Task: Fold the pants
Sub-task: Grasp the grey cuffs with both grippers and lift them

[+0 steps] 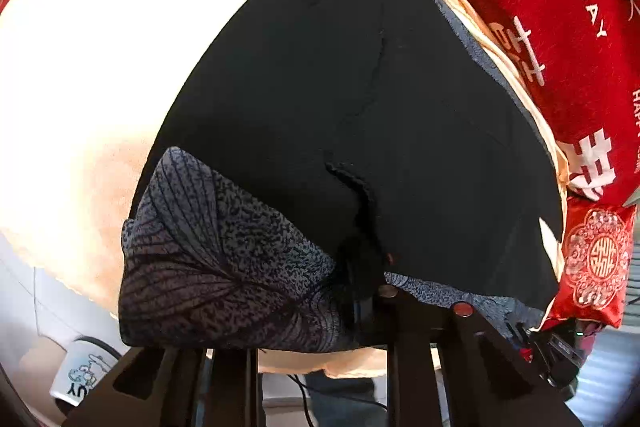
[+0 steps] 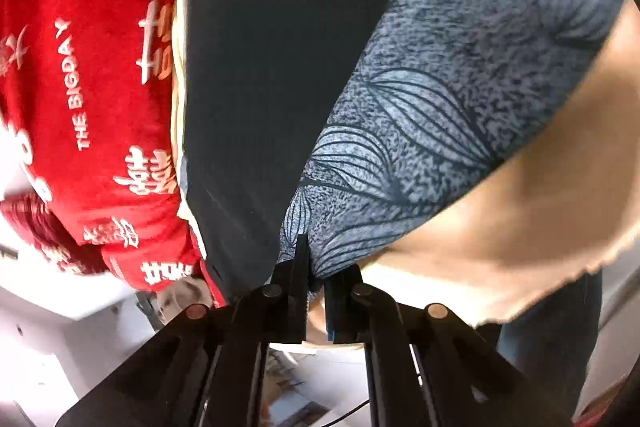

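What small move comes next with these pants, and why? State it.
Probably carry the gripped edge across the pants to fold them over. Both the left gripper and right gripper look clamped on the patterned fabric at the near edge, and the pants lie flat on the cream cloth.

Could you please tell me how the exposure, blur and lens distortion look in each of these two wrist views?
Left wrist view: the cream cover is blown out to near white, the black pants lose detail in shadow, and the edges bend strongly. Right wrist view: exposure is more even, the leaf print is sharp, but the red cloth smears at the left edge.
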Demonstrator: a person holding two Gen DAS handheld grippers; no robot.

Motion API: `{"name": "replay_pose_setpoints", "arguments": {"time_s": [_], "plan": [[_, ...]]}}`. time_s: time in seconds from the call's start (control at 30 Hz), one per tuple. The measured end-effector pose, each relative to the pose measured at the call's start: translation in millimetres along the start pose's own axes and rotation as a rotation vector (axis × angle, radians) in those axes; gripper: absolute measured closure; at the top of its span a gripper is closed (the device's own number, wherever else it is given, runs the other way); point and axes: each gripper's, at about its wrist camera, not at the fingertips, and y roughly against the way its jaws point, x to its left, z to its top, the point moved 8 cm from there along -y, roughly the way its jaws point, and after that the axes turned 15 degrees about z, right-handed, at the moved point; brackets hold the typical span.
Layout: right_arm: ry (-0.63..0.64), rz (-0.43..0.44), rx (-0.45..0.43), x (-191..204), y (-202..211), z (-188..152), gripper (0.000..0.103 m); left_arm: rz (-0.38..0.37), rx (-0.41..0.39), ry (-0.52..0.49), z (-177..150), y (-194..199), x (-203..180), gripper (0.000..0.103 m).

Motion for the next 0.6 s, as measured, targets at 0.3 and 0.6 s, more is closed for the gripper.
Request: {"name": "replay_pose_setpoints", "arguments": {"time_s": [0.3, 0.6], "plan": [[0.353, -0.059, 0.203, 131, -2, 48, 0.097, -0.066, -0.152, 0.015, 66, 87, -49, 0.081], [0.409, -0.104, 0.301, 191, -99, 183, 0.096, 0.056, -0.285, -0.084, 206, 45, -120, 0.081]]}}
